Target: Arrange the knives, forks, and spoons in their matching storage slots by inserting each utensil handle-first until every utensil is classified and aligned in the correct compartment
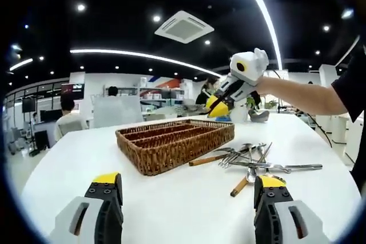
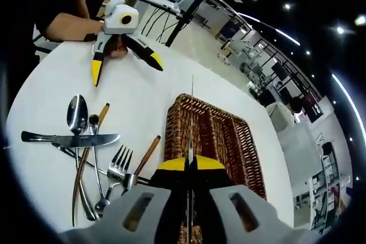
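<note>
A woven wicker tray (image 1: 171, 141) with long slots sits mid-table, and runs up the centre of the right gripper view (image 2: 229, 135). Loose knives, forks and wooden-handled spoons lie in a pile (image 1: 251, 163) to its right, left of the tray in the right gripper view (image 2: 91, 147). My left gripper (image 1: 187, 182) stands open near the table's front edge with nothing between its jaws; it also appears across the table (image 2: 126, 64). My right gripper (image 2: 190, 164) is shut on a thin metal utensil (image 2: 191, 118), seen edge-on above the tray. It hovers beyond the tray (image 1: 216, 108).
The white table (image 1: 86, 170) has bare room left of the tray. A person's arm (image 1: 303, 96) holds the right gripper, and a sleeve and hand (image 2: 74, 24) hold the left. Office desks and seated people (image 1: 68, 119) lie behind.
</note>
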`<control>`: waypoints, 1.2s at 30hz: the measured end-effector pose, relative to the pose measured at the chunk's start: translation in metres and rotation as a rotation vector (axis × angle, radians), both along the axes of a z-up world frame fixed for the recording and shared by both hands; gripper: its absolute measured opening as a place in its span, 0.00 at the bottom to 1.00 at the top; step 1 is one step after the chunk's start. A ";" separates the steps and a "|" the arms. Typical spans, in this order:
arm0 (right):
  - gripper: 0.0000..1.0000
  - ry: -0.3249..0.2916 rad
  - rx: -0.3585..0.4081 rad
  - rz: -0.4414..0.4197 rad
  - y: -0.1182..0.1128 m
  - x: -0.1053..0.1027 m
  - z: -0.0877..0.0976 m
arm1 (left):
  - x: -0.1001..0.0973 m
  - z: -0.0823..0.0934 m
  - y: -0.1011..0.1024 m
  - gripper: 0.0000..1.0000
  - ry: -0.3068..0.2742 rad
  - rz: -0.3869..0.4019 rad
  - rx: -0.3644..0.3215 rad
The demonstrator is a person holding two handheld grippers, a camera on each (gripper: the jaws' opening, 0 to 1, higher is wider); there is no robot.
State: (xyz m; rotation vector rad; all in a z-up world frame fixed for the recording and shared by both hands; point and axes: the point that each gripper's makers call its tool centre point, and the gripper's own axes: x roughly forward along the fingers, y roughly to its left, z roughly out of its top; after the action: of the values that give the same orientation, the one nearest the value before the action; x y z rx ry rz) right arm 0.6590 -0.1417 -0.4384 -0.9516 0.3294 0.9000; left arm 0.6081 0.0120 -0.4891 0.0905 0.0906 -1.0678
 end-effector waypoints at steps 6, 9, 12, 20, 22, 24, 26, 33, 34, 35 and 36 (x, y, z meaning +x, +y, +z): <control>0.01 0.002 -0.014 -0.003 -0.009 0.018 0.001 | -0.001 -0.001 -0.002 1.00 -0.002 -0.009 0.007; 0.01 -0.003 -0.032 0.005 -0.013 0.025 -0.001 | 0.000 -0.005 -0.003 1.00 -0.001 -0.016 0.028; 0.01 0.003 -0.037 0.001 -0.015 0.031 -0.003 | 0.000 -0.006 -0.003 1.00 -0.002 -0.019 0.031; 0.01 0.011 -0.045 -0.004 -0.016 0.040 -0.009 | -0.002 -0.006 -0.003 1.00 -0.003 -0.024 0.035; 0.01 0.007 -0.046 -0.002 -0.015 0.041 -0.009 | -0.001 -0.005 -0.001 1.00 0.002 -0.021 0.026; 0.01 0.003 -0.048 0.001 -0.015 0.043 -0.008 | -0.001 -0.004 -0.002 1.00 0.006 -0.019 0.018; 0.01 -0.003 -0.050 0.003 -0.017 0.046 -0.006 | -0.002 -0.004 -0.002 1.00 0.011 -0.019 0.014; 0.01 -0.015 -0.074 0.026 -0.019 0.053 -0.007 | 0.000 -0.001 -0.001 1.00 0.019 -0.010 -0.004; 0.01 -0.014 -0.071 0.028 -0.019 0.054 -0.007 | 0.001 0.000 -0.001 1.00 0.022 -0.007 -0.011; 0.01 -0.014 -0.068 0.029 -0.018 0.055 -0.007 | 0.001 0.000 0.000 1.00 0.025 -0.007 -0.013; 0.01 -0.013 -0.067 0.029 -0.018 0.055 -0.007 | 0.002 0.000 0.001 1.00 0.026 -0.008 -0.017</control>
State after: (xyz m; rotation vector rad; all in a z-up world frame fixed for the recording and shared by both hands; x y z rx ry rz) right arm 0.7139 -0.1599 -0.4457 -1.0258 0.3371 0.9139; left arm 0.6101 0.0126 -0.4887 0.0615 0.1044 -1.0777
